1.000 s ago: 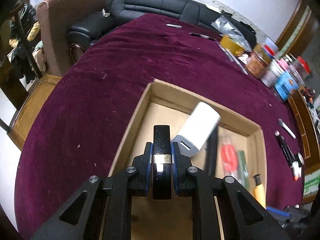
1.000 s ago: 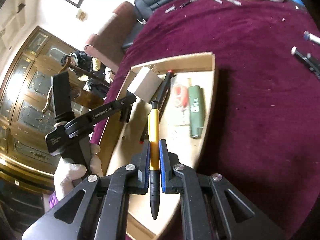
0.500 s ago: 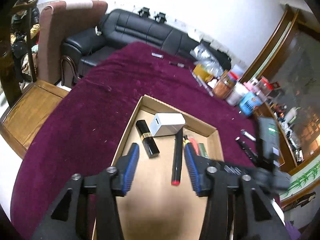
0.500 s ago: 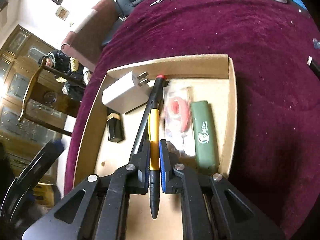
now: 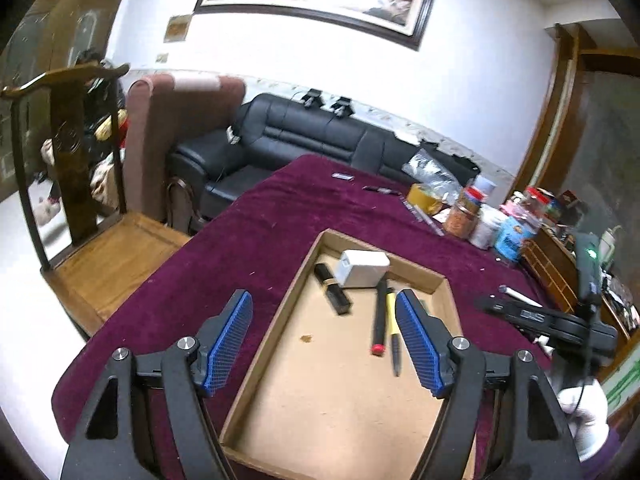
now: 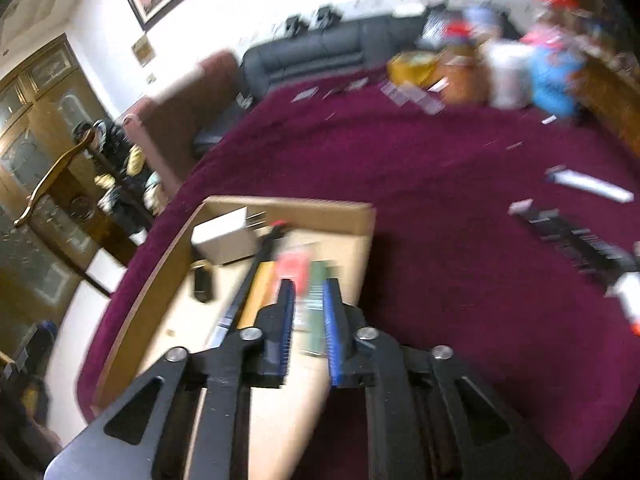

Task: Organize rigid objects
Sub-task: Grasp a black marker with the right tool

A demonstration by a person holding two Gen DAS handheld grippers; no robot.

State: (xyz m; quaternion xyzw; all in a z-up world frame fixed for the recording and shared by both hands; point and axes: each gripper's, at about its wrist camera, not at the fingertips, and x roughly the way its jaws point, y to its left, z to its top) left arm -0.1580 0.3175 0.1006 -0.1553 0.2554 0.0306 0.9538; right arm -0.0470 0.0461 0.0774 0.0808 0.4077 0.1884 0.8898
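Observation:
A cardboard tray (image 5: 276,324) lies on the maroon cloth. Along its far end lie a black lipstick tube (image 5: 333,289), a white charger (image 5: 362,268), a black marker (image 5: 378,320) with a red end and a yellow pen (image 5: 394,332). My left gripper (image 5: 321,298) hovers above the tray, its jaws opening wide with nothing between them. The right wrist view is blurred. There my right gripper (image 6: 309,286) hangs over the tray (image 6: 288,208), its jaws opening a narrow gap that holds nothing. The yellow pen (image 6: 256,292) lies to its left and a green lighter (image 6: 318,312) below it.
Several pens (image 6: 588,186) lie on the cloth right of the tray. Jars and tubs (image 5: 464,216) and a tape roll (image 5: 424,198) stand at the back right. A wooden chair (image 5: 104,256) is at the table's left edge. A gloved hand (image 5: 584,412) holds the right gripper.
The left gripper opened, left the lipstick tube in the tray, then drew back and rose. The right gripper let go of the yellow pen, which now lies beside the marker, and tilted upward.

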